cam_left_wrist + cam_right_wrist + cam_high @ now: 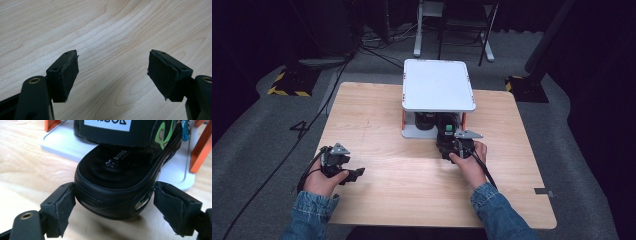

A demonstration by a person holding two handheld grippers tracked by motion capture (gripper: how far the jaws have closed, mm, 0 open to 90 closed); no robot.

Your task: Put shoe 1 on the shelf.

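A black sandal (115,170) with green markings and a white label lies heel toward me, its front on the lower shelf of a white rack (437,85). My right gripper (113,192) has its two pads pressed on either side of the heel, which hangs slightly above the wood. In the high view this right gripper (446,142) sits just in front of the rack, with the sandal (446,129) under the top shelf. My left gripper (357,173) rests near the table's front left; its jaws (113,65) stand wide apart over bare wood with nothing between them.
The rack has orange posts (200,150) and a white base plate (60,142). A second dark shoe (424,120) sits on the lower shelf to the left of the sandal. The wooden table (377,110) stands on grey carpet, with cables and stands beyond it.
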